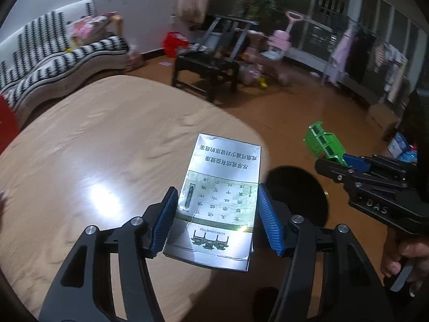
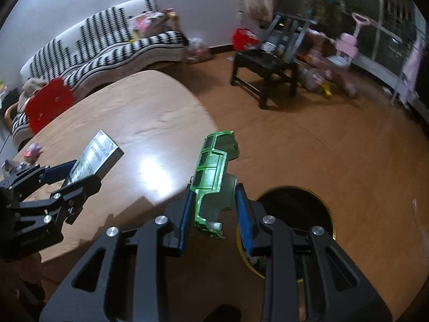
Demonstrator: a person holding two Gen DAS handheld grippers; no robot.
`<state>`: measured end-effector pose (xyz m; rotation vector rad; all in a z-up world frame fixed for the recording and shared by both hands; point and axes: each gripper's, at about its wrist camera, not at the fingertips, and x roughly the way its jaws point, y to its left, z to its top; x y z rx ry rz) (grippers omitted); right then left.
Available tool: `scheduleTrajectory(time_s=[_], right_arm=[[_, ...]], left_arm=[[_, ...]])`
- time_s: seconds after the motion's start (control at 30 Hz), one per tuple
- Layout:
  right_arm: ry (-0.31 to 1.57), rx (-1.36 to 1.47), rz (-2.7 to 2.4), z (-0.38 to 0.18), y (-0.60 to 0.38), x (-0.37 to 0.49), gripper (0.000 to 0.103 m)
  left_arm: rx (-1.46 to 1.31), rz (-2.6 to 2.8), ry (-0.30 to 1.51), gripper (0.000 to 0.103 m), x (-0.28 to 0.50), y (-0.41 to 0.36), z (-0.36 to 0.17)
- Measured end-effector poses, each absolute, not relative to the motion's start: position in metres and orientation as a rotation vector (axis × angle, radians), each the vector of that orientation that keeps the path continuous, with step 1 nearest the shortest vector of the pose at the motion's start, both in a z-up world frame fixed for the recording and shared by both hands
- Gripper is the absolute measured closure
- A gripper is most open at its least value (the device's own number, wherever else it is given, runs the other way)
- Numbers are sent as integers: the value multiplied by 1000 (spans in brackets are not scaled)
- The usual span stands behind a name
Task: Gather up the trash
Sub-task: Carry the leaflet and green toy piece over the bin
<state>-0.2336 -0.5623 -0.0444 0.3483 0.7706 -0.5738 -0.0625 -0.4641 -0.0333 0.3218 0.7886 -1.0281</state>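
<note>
**Both grippers loaded, a pack in one and a toy car shell in the other**

The left gripper [image 1: 217, 221] is clamped on a silver cigarette pack [image 1: 219, 196], blue pads [image 1: 164, 220] pressing its two long edges, fingers about half spread. The pack sits above the edge of the tan table [image 1: 93, 147]. The right gripper [image 2: 215, 209] pinches a green toy car shell [image 2: 214, 171] between narrower-set fingers, held over the brown floor [image 2: 321, 147]. Just beyond and below it lies a round dark bin opening [image 2: 292, 201]. Farther off stands a striped sofa [image 2: 107, 45].
</note>
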Motion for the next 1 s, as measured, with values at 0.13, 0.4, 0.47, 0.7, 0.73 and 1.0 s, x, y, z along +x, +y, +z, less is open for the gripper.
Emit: scheduleTrajectory(time_s=[0.13, 0.4, 0.47, 0.7, 0.73, 1.0], right_arm=[[772, 395, -620, -57, -591, -266, 72], [778, 468, -679, -76, -634, -309, 72], [779, 484, -691, -80, -642, -316, 72], [784, 544, -727, -93, -665, -339, 72], [784, 550, -732, -94, -667, -341, 72], [793, 570, -748, -99, -678, -341, 72]], left_arm=[[330, -1092, 801, 44, -83, -500, -43], [374, -1185, 835, 44, -118, -556, -69], [383, -1197, 845, 44, -121, -568, -74], [408, -1230, 891, 44, -132, -603, -98], [411, -1233, 895, 44, -132, -606, -100], [432, -1255, 917, 44, -140, -629, -114]])
